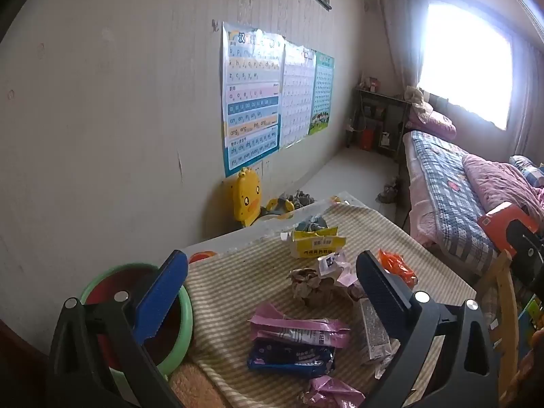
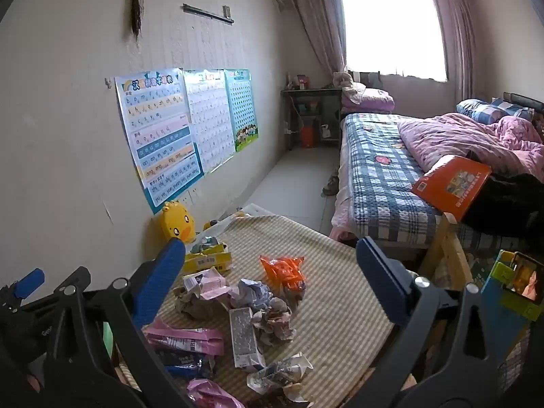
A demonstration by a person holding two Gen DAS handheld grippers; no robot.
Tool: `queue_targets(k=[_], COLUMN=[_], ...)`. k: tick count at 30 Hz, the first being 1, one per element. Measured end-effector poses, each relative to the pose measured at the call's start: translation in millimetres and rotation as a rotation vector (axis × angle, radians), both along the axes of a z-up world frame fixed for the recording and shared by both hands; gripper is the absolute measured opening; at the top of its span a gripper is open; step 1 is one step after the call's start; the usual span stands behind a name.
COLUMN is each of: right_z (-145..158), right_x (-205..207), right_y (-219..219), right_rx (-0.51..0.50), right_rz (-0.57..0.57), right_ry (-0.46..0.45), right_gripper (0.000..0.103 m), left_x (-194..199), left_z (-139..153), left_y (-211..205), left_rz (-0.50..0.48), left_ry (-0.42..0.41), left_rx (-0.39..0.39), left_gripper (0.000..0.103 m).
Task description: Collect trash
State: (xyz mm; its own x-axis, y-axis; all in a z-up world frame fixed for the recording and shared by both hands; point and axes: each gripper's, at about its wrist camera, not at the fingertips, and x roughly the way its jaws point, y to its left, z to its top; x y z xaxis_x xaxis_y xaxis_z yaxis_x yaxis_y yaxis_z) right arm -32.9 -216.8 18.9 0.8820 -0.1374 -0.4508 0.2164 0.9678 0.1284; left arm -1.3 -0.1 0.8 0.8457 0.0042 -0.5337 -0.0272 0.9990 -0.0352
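Observation:
Trash lies scattered on a striped cloth table [image 1: 391,238]: a pink wrapper [image 1: 299,331], a dark blue wrapper [image 1: 289,360], crumpled brown paper [image 1: 309,285], a yellow carton [image 1: 316,243], an orange wrapper [image 1: 396,267] and a small grey carton [image 1: 374,333]. A green-rimmed bin [image 1: 136,316] stands at the table's left. My left gripper [image 1: 272,289] is open and empty above the pile. My right gripper [image 2: 270,268] is open and empty above the same pile, with the orange wrapper [image 2: 284,270], the grey carton [image 2: 244,338] and the pink wrapper [image 2: 183,338] below it.
A wall with posters [image 2: 183,129] runs along the left. A yellow duck toy [image 2: 178,221] sits behind the table. A bed [image 2: 391,170] with an orange book [image 2: 452,183] lies to the right. A wooden chair frame [image 2: 445,248] stands by the table's right edge.

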Motion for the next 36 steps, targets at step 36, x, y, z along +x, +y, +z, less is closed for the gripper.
queue_targets(k=[36], right_z=[-14.1], right_x=[2.9], right_y=[-0.2], right_rx=[0.004], right_rz=[-0.002], right_ry=[0.023], right_gripper=[0.099], left_x=[5.2], left_z=[-16.1], left_y=[-3.1], left_rz=[-0.006], left_ry=[0.053], left_rx=[0.016], left_gripper=[0.095])
